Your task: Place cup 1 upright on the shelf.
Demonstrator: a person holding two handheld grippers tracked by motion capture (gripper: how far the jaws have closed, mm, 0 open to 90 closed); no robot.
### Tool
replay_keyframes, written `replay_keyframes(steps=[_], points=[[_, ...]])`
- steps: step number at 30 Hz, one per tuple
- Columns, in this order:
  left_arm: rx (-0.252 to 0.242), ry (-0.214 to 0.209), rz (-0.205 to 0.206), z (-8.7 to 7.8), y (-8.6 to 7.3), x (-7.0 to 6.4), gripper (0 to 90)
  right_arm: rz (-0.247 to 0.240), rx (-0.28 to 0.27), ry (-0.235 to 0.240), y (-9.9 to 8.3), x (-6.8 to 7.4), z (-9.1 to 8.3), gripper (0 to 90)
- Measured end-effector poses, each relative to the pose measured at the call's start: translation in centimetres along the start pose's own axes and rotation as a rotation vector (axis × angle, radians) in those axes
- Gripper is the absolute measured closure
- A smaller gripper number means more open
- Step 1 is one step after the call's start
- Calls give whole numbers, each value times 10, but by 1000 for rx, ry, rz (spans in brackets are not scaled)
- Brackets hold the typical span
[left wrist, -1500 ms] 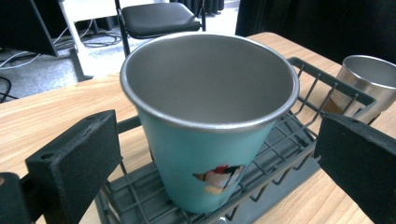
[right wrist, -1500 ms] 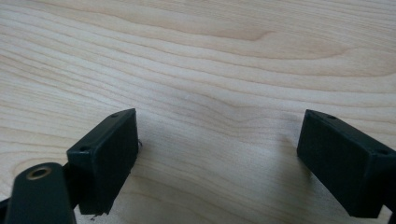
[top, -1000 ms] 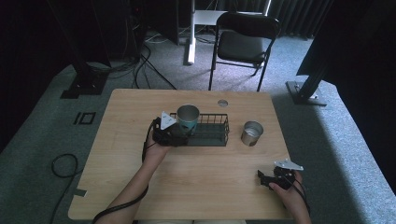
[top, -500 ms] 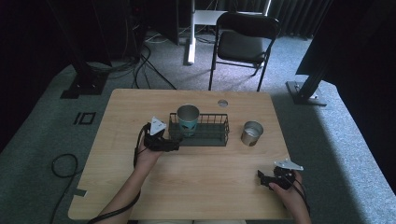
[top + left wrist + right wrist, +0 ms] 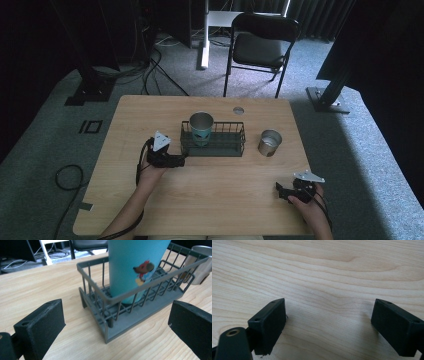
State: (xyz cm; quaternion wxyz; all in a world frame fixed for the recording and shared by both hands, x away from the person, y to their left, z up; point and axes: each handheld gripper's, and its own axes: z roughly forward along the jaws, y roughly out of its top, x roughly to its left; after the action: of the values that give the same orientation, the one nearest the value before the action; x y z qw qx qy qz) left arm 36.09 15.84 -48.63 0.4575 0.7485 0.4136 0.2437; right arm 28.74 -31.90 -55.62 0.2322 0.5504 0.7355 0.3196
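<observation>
Between the jaws of the left gripper, which stood released and wide apart at the bottom of the left gripper view, lay nothing but bare wood and the near corner of the grey wire basket; no jaw touched it; just beyond, in the centre and upper half of that frame, the teal cup stood upright inside the basket at its near end, its base behind the wire bars; it was a tall, smooth tumbler tapering toward the bottom, printed with a small cartoon figure in red and yellow; from the high view its inside looked metallic and seemingly empty, the cup sitting at the left end of the basket in the middle of the frame, with the left gripper just beside the basket's left end; judging by this, the placing of that cup looked done; to the right of the basket, apart from it, a second steel cup stood on the table, probably the part left to do; at the lower right of the high view the right gripper rested low over the table, its jaws likewise spread on nothing, well apart from that cup.
</observation>
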Motion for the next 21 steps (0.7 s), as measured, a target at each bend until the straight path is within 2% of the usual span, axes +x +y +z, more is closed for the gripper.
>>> replay_keyframes(steps=[5, 11, 19, 21], points=[[6, -3, 3, -2, -7, 2, 13, 0, 0, 0, 0, 0, 0, 123], [21, -5, -22, -9, -15, 5, 13, 0, 0, 0, 0, 0, 0, 123], [47, 11, -18, -18, -26, 12, 13, 0, 0, 0, 0, 0, 0, 123], [66, 23, -15, -21, -32, 16, 13, 0, 0, 0, 0, 0, 0, 123]])
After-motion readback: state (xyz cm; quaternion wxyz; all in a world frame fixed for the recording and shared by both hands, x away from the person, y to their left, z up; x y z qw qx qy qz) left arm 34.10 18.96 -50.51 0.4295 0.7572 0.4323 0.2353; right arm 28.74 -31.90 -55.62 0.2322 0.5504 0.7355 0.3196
